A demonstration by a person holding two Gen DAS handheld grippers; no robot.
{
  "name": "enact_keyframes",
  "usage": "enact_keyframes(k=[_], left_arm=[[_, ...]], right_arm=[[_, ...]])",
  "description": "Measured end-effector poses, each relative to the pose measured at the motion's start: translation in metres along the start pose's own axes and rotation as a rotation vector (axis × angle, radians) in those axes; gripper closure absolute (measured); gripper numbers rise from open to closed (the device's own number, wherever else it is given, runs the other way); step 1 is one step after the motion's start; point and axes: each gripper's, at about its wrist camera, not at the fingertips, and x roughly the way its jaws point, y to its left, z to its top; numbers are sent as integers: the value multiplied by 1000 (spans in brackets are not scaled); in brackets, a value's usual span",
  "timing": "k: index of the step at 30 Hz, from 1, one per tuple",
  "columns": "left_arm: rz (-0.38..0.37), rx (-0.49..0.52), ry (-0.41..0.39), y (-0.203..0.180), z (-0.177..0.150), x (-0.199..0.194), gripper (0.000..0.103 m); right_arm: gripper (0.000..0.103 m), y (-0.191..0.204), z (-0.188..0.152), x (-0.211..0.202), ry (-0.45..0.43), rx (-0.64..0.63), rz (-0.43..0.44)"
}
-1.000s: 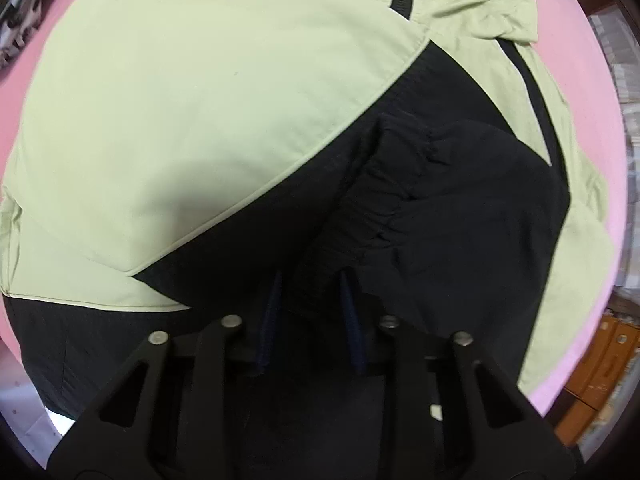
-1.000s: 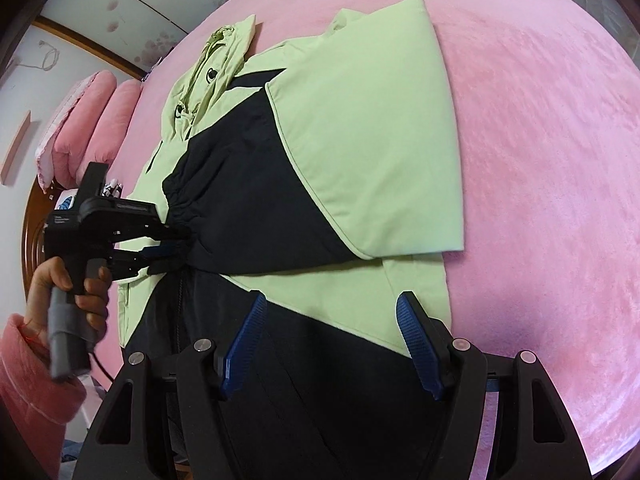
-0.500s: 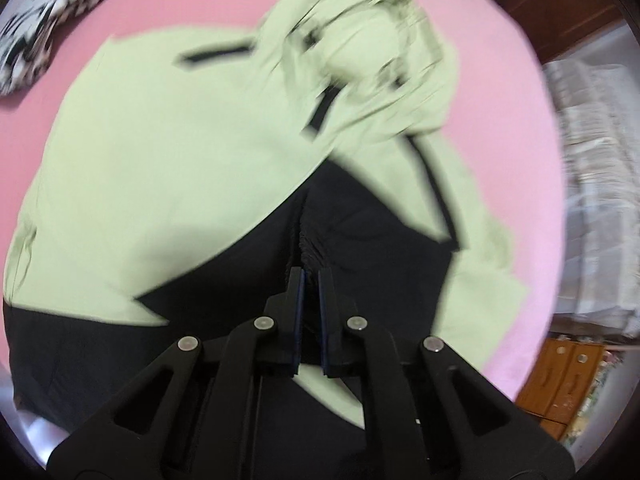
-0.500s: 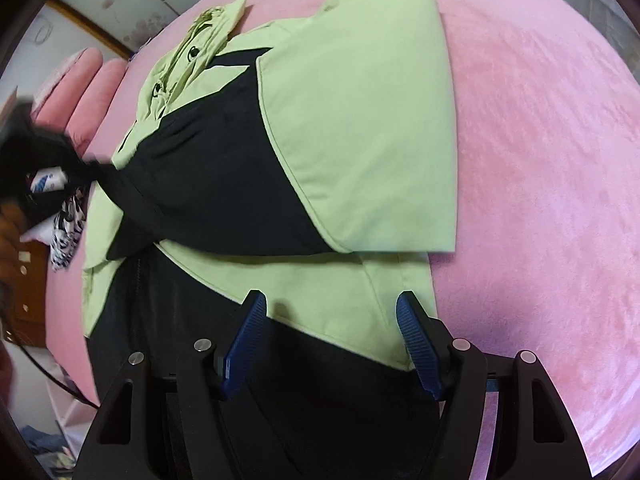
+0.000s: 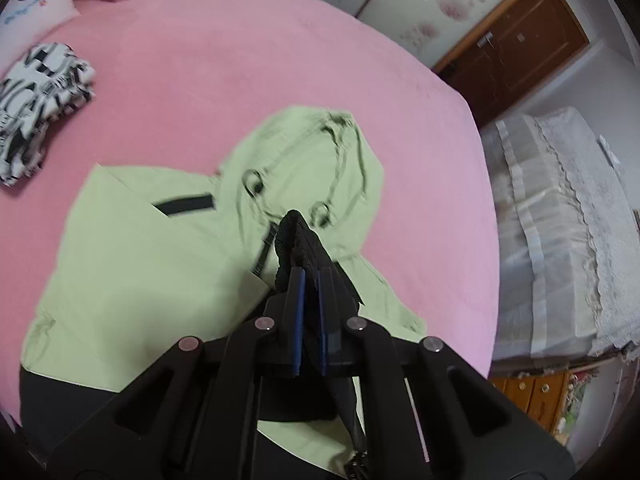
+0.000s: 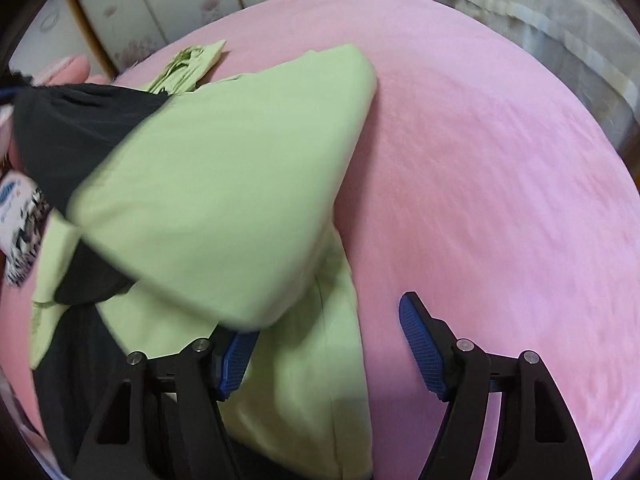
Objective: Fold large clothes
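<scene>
A light green and black hooded jacket (image 5: 140, 264) lies on the pink bed (image 5: 240, 60), hood (image 5: 316, 160) at the far end. My left gripper (image 5: 310, 272) is shut on the black elastic cuff (image 5: 294, 232) of a sleeve and holds it high above the jacket. In the right wrist view the lifted sleeve (image 6: 224, 184) hangs as a green fold with its black end (image 6: 72, 128) drawn up to the left. My right gripper (image 6: 324, 320) hovers low over the jacket's side edge (image 6: 304, 392). Its jaws are opening, the pads press on nothing, and the sleeve partly hides the left finger.
A folded black-and-white patterned garment (image 5: 36, 96) and a white pillow (image 5: 32, 4) lie at the bed's far left. A cloth-covered piece of furniture (image 5: 552, 240) stands beyond the bed's right edge, a brown door (image 5: 512, 52) behind it. Bare pink bedding (image 6: 480, 160) spreads right of the jacket.
My left gripper closed on the black cuff and rose, pulling the sleeve up off the jacket. My right gripper shifted toward the jacket's right edge and tilted.
</scene>
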Motion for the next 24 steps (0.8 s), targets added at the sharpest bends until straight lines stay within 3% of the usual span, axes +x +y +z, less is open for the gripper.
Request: enact_keyframes(k=[3, 8, 12, 16, 20, 24], left_arm=[[45, -20, -48, 23, 10, -21, 99], [119, -122, -24, 85, 13, -14, 99], [251, -156, -7, 136, -2, 11, 99], [313, -209, 39, 175, -26, 36, 99], [353, -202, 63, 197, -52, 53, 99], [368, -205, 104, 207, -64, 67, 99]], right_arm=[[34, 13, 16, 8, -1, -74, -12], [65, 23, 26, 1, -63, -142, 18], [65, 19, 24, 7, -32, -167, 11], [68, -3, 14, 3, -15, -81, 55], [86, -10, 14, -8, -64, -16, 94], [88, -29, 20, -7, -39, 135, 160]])
